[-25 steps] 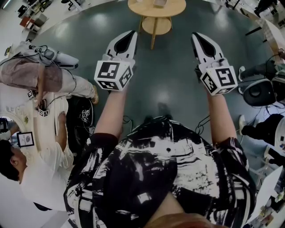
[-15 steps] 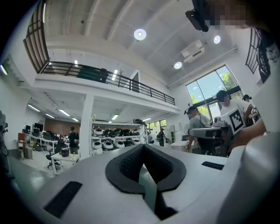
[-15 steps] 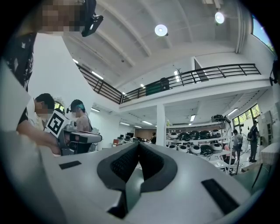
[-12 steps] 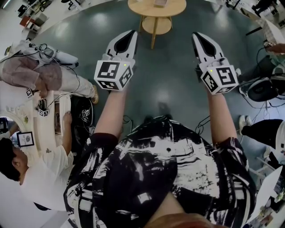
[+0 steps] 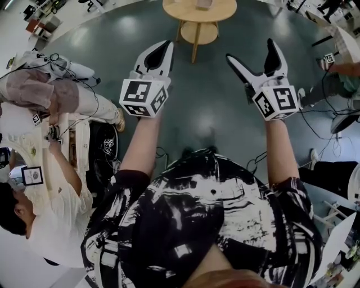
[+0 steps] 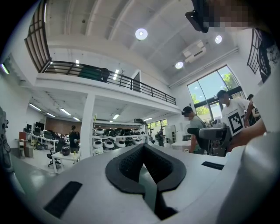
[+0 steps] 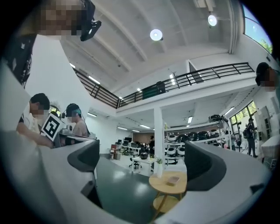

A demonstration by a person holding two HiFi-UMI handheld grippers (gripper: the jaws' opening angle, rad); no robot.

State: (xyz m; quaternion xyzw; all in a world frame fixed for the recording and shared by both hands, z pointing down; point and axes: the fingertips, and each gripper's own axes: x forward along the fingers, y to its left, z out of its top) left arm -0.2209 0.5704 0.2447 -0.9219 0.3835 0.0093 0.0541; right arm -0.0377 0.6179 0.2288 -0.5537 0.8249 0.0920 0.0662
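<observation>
The table [image 5: 185,12] stands ahead of both grippers and well apart from them, its round top on the far side of the floor [image 5: 208,112]. The right gripper [image 5: 250,50] is spread wide and holds nothing. In its own view the table [image 7: 159,183] shows between the 2 jaws, nearer the right one, with a small block [image 7: 173,178] lying flat on top. The left gripper [image 5: 166,45] is pressed together on nothing, pads meeting [image 6: 143,151]. Both hang in the air over dark green floor. It is a high hall with a railed gallery, shelves behind, and people at a bench [image 5: 56,152] to the left.
</observation>
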